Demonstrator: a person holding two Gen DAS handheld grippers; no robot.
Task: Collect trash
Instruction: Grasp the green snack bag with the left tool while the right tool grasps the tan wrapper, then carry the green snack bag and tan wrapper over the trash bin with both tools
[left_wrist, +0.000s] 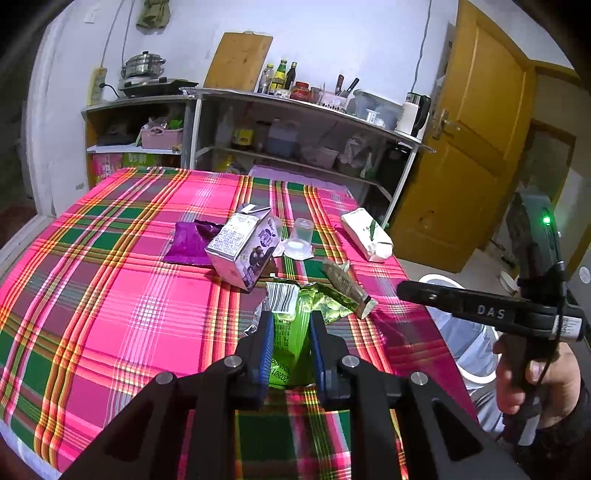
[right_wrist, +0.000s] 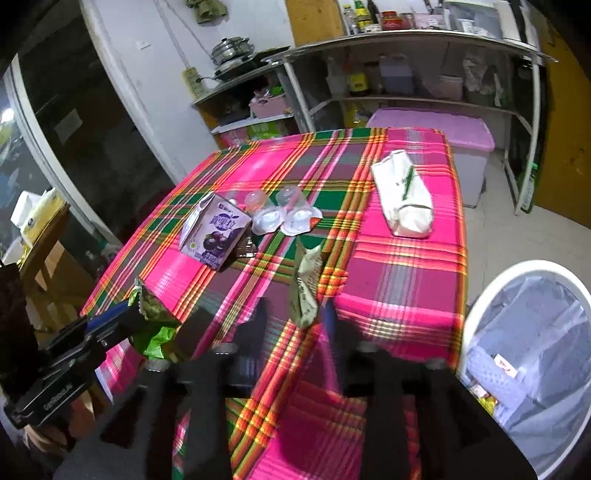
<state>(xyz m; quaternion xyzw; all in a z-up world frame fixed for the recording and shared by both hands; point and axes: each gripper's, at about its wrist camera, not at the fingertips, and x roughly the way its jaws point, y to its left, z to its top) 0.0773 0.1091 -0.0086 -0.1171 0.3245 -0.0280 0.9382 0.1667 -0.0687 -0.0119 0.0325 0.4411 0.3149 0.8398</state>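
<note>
My left gripper (left_wrist: 291, 328) is shut on a green snack wrapper (left_wrist: 295, 332) above the plaid tablecloth (left_wrist: 110, 295); it also shows in the right wrist view (right_wrist: 155, 332). My right gripper (right_wrist: 295, 314) is open, its blurred fingers either side of a crumpled olive wrapper (right_wrist: 308, 291), which lies on the cloth (left_wrist: 347, 286). Further back lie a purple juice carton (left_wrist: 243, 247) (right_wrist: 218, 232), a purple bag (left_wrist: 188, 242), clear plastic cups (left_wrist: 301, 238) (right_wrist: 284, 214) and a white packet (left_wrist: 367, 234) (right_wrist: 404, 197).
A white bin (right_wrist: 524, 362) lined with a clear bag stands on the floor right of the table, some trash inside. Metal shelves (left_wrist: 295, 125) with bottles stand behind the table. A yellow door (left_wrist: 469, 140) is at right.
</note>
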